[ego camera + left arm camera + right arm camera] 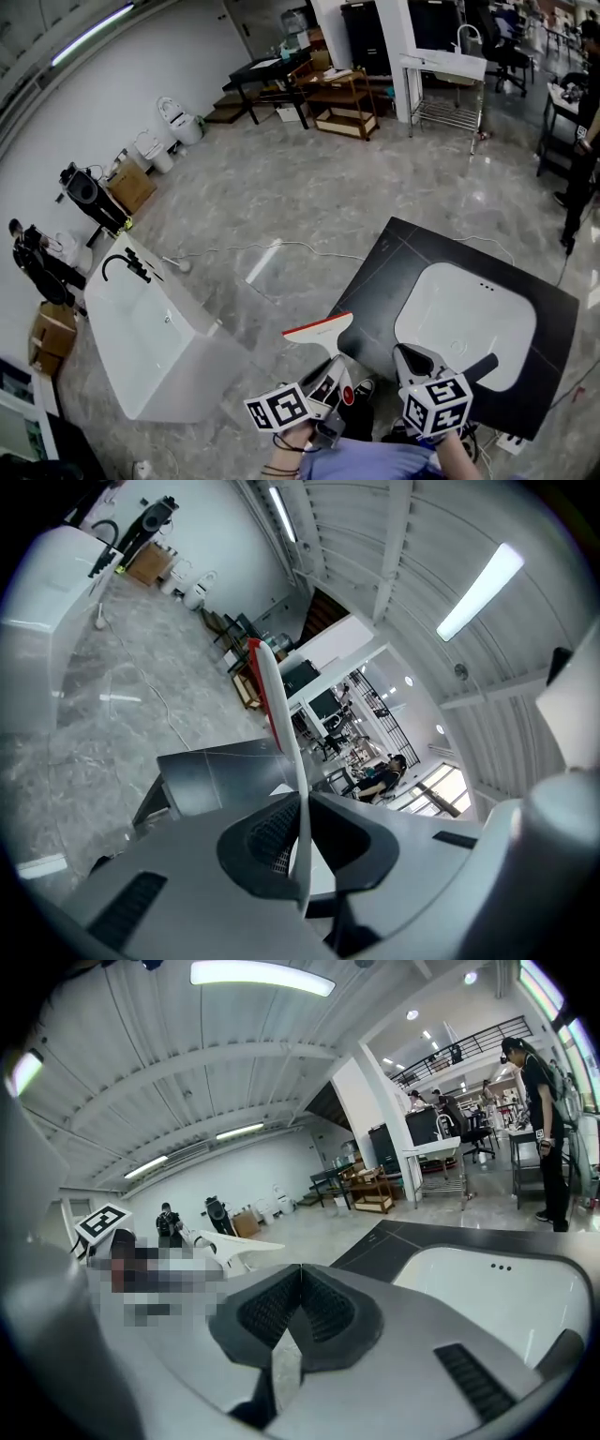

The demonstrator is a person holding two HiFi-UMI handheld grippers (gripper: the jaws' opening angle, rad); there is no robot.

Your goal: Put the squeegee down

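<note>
Two claws checked. Left gripper view: my left gripper (302, 855) clamps the squeegee (279, 714) by its handle. Right gripper view: right gripper (300, 1283) closed, empty. Only the head view shows the blade's full width.

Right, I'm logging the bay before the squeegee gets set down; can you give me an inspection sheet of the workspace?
Surface: black tabletop with inset white sink.
Job's things: red-edged white squeegee, not yet down.
Clutter: cardboard box on the floor.
Grippers: left gripper shut on the squeegee; right gripper shut, empty.
Cables: white cable across the floor; power strip beside the tabletop.
Surroundings: white tub with black tap, toilets, wooden shelving.
</note>
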